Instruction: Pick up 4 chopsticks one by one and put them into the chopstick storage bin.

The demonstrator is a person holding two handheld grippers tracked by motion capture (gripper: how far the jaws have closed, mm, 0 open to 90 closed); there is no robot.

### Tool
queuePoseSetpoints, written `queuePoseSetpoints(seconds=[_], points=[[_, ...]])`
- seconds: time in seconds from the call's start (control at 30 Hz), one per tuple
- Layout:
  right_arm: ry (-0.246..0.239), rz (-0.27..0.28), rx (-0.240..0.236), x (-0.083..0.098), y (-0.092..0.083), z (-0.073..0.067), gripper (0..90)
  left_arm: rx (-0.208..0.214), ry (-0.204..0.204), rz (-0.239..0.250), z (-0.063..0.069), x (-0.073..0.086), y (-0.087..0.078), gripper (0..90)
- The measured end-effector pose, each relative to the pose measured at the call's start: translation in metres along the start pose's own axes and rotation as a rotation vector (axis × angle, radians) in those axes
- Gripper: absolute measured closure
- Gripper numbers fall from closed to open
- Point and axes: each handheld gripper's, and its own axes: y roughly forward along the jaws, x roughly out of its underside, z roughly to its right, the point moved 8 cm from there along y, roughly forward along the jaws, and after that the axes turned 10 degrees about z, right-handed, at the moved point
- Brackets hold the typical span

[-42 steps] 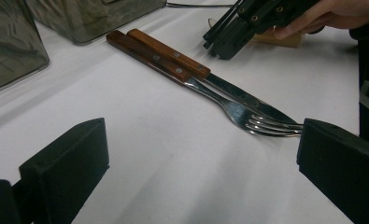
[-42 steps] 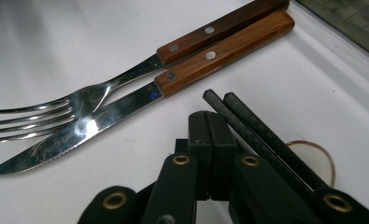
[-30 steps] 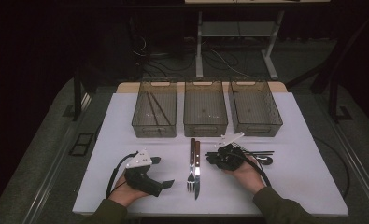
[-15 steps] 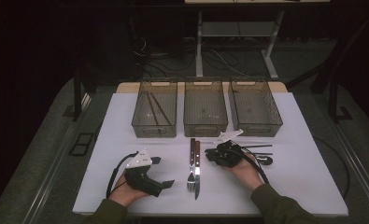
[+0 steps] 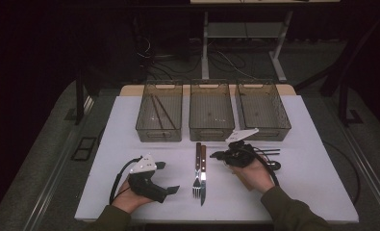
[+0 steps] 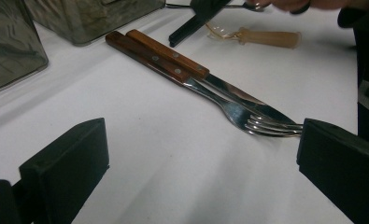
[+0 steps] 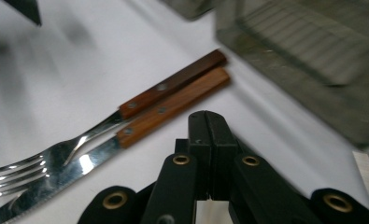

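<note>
The table [image 5: 130, 144] carries three bins [image 5: 211, 110] in a row at its far side, and between the two grippers, nearer than the bins, lie a fork [image 5: 197, 168] and a knife [image 5: 203, 171] side by side, touching along their wooden handles. Their long axis runs straight away from the person: handles point at the middle bin, tines and blade tip point back toward the near edge. The left gripper [image 5: 166, 178] rests low on the table with its jaws wide apart and nothing between them; in the left gripper view the fork tines [image 6: 271, 126] sit just beside the inner face of one jaw, with the handles running away up and left of the fingers. The right gripper [image 5: 216, 155] has its jaws pressed flat together, holding nothing, and its tip points toward the handle end of the pair; in the right gripper view the handles [image 7: 173, 95] lie just ahead and to the left of the closed tip. By my judgement the right gripper is nearer the handles and the left nearer the tines, so a grasp would have to close across the long axis, and the right jaws must open first.
</note>
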Motion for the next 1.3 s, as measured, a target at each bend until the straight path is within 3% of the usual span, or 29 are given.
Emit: queuePoseSetpoints(seconds=[0.07,0.23,0.47,0.6,0.97,1.3], points=[[-0.001,0.007,0.029,-0.003,-0.011,0.010,89.6,0.000,0.000,0.000,0.000,0.000,0.000,0.9],[0.015,0.000,0.141,0.002,-0.044,0.052,89.6,0.000,0.001,-0.004,0.000,0.001,0.000,0.9],[0.078,-0.056,0.273,0.035,-0.082,0.111,89.6,0.000,0.003,-0.009,0.000,0.001,0.001,0.9],[0.122,-0.085,0.309,0.049,-0.093,0.130,89.6,0.001,0.002,-0.013,0.000,0.002,0.002,0.9],[0.110,-0.141,0.334,0.061,-0.088,0.140,89.6,0.001,0.000,-0.012,0.000,0.002,0.002,0.9],[0.109,-0.166,0.316,0.067,-0.096,0.133,89.6,-0.001,0.002,-0.010,0.000,0.002,0.001,0.9]])
